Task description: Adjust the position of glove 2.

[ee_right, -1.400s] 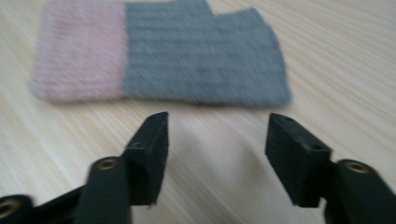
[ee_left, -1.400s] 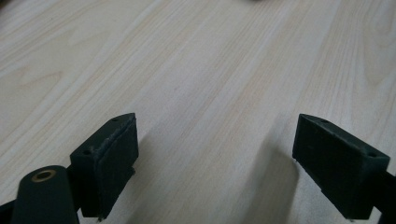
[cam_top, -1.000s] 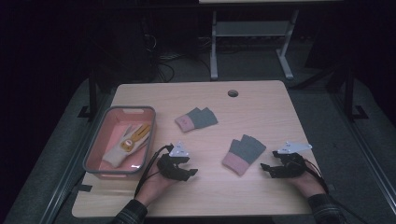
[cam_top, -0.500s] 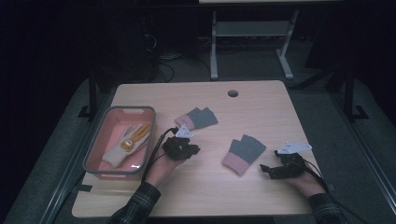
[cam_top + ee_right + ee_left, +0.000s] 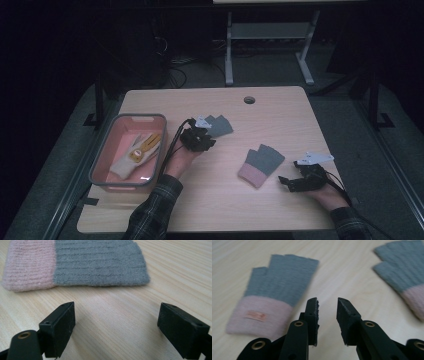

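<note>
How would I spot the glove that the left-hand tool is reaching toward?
Start at the pink basket on the table's left. Just right of it the left gripper hovers, and the grey glove with a pink cuff lies beyond it. Unlike its twin near the right gripper, it lies farther back.

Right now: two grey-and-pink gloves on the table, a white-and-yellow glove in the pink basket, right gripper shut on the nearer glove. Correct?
Not quite. The right gripper is open, short of the nearer glove, as the right gripper view shows. The rest holds: both gloves lie on the table, and the white-and-yellow glove lies in the pink basket.
</note>
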### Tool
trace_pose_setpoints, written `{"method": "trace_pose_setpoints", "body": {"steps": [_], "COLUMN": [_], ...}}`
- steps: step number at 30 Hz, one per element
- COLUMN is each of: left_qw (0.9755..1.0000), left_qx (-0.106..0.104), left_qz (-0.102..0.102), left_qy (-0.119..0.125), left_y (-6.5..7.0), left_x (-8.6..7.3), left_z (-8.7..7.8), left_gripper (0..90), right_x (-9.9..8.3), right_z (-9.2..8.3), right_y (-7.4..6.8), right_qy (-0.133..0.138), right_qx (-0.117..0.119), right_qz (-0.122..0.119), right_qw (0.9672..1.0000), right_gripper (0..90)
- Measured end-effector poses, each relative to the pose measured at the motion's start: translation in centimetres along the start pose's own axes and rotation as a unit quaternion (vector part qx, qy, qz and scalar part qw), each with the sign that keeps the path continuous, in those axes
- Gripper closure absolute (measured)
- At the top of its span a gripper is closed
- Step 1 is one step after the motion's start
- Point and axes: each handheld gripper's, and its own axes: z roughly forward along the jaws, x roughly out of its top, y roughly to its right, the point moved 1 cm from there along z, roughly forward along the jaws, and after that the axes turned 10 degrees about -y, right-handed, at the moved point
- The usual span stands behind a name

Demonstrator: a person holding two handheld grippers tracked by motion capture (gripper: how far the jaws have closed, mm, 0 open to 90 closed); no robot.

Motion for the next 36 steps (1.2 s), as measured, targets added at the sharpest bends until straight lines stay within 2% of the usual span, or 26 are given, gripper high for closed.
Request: {"method": "trace_pose_setpoints", "body": {"steps": [3,8,13,17,20,23,26,27,31,36], "left_qw": [0.9999,0.9998,0.9997,0.9994,0.9993,0.9989,0.9991,0.9993,0.9985,0.9974], "left_qx": [-0.004,-0.002,0.014,0.015,0.015,0.024,0.018,0.012,-0.01,-0.026], "left_qz": [-0.01,-0.015,-0.003,0.001,-0.001,0.005,-0.001,-0.011,-0.044,-0.061], "left_qy": [-0.003,-0.012,-0.022,-0.03,-0.034,-0.04,-0.038,-0.033,-0.03,-0.028], "left_y": [-0.9,-1.8,-2.4,-2.7,-2.7,-2.8,-3.1,-3.1,-3.5,-3.5], "left_x": [0.5,0.7,1.1,1.4,1.5,1.6,1.5,1.5,1.4,1.4], "left_z": [0.9,2.5,3.8,4.8,5.4,5.6,5.6,5.6,5.2,4.4], "left_gripper": [65.3,61.7,60.0,60.2,63.3,73.2,82.5,84.3,86.2,86.4], "right_x": [0.0,0.0,0.0,0.0,0.0,0.0,0.0,0.0,0.0,0.0], "right_z": [0.0,0.0,0.0,0.0,0.0,0.0,0.0,0.0,0.0,0.0], "right_y": [0.0,0.0,0.0,0.0,0.0,0.0,0.0,0.0,0.0,0.0], "right_qy": [0.0,0.0,0.0,0.0,0.0,0.0,0.0,0.0,0.0,0.0], "right_qx": [0.0,0.0,0.0,0.0,0.0,0.0,0.0,0.0,0.0,0.0], "right_qz": [0.0,0.0,0.0,0.0,0.0,0.0,0.0,0.0,0.0,0.0], "right_qw": [1.0,1.0,1.0,1.0,1.0,1.0,1.0,1.0,1.0,1.0], "right_gripper": [14.4,14.4,14.4,14.4,14.4,14.4,14.4,14.4,14.4,14.4]}}
